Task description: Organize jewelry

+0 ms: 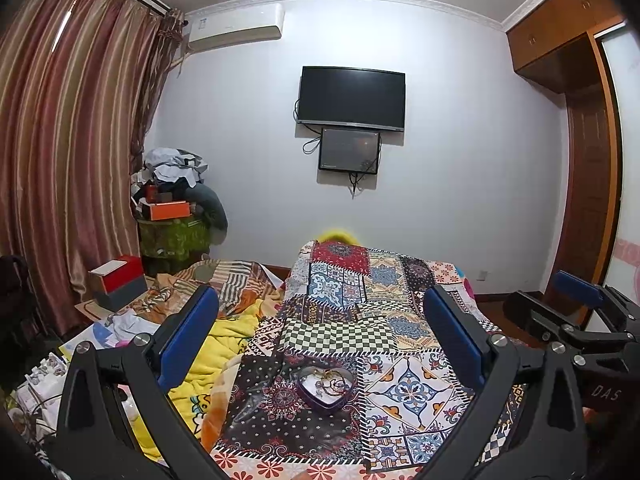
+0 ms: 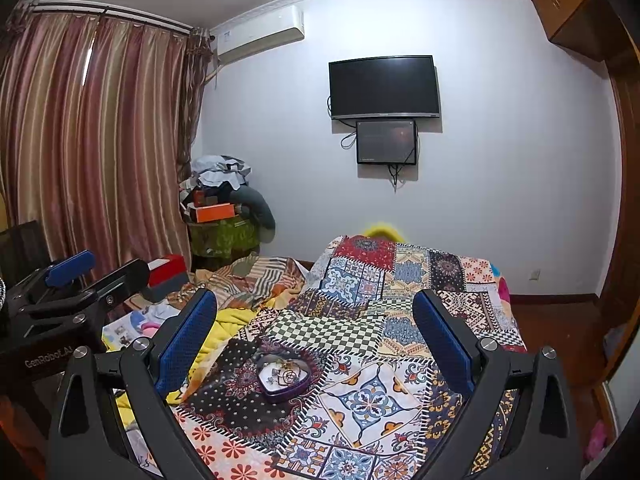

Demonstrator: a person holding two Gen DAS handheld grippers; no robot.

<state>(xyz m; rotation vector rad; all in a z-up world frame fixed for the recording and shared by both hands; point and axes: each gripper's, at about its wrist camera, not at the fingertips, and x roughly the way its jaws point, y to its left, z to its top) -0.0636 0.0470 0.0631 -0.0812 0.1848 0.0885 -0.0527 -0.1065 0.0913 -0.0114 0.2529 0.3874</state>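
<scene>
Item 1: heart-shaped tin (image 1: 326, 387), purple-sided, lid off, resting on the patchwork quilt (image 1: 360, 320) at lower centre of both views. It holds a tangle of jewelry (image 1: 330, 382); single pieces are too small to tell apart.

Item 2: left gripper (image 1: 320, 344), blue pads, jaws spread wide and holding nothing, raised above the quilt with the tin showing between its fingers.

Item 3: right gripper (image 2: 316, 340), same build, jaws likewise wide and empty, tin left of centre between the fingers. It also shows at the right edge of the left wrist view.

Item 4: yellow blanket (image 1: 216, 344), lower left, beside the quilt.

Item 5: red and grey box (image 1: 118, 280), left of frame.

Item 6: striped curtain (image 1: 72, 140), upper left.

Item 7: wall television (image 1: 352, 98), upper centre, with a smaller screen (image 1: 349, 151) just beneath.

Item 8: air conditioner (image 1: 236, 26), top of wall.
</scene>
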